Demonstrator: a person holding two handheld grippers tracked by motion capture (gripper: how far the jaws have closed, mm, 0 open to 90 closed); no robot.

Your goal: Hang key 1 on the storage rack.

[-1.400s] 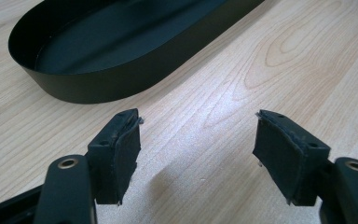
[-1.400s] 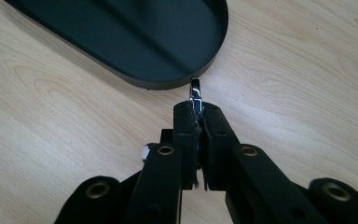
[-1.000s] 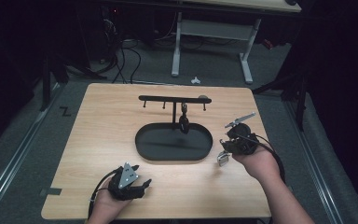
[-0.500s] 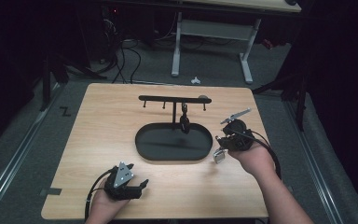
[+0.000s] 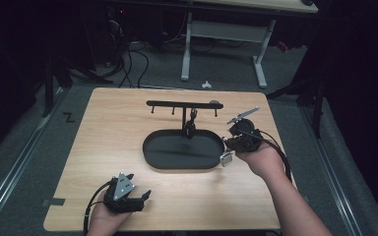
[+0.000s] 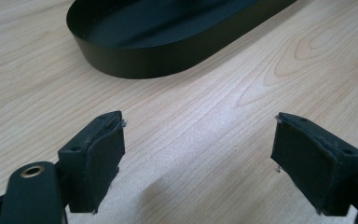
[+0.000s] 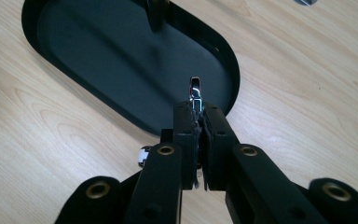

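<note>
Near the desk's front edge, the left gripper (image 5: pixel 145 195) has just been opening its jaws; nothing is between them. At the right edge of the black tray (image 5: pixel 152 157), the right gripper (image 5: pixel 225 156) clenches a small metal piece (image 7: pixel 195 93). It probably belongs on the rack (image 5: pixel 184 104); bring it slowly and keep the grip firm. No writing is readable.

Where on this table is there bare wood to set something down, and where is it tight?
Free: the wide left part of the table, between its left edge and the black oval tray, and the front strip between the tray and the left gripper. Crowded: the right side, where the right gripper, shut on a small metal piece, sits against the tray, with the hook stand behind.
</note>
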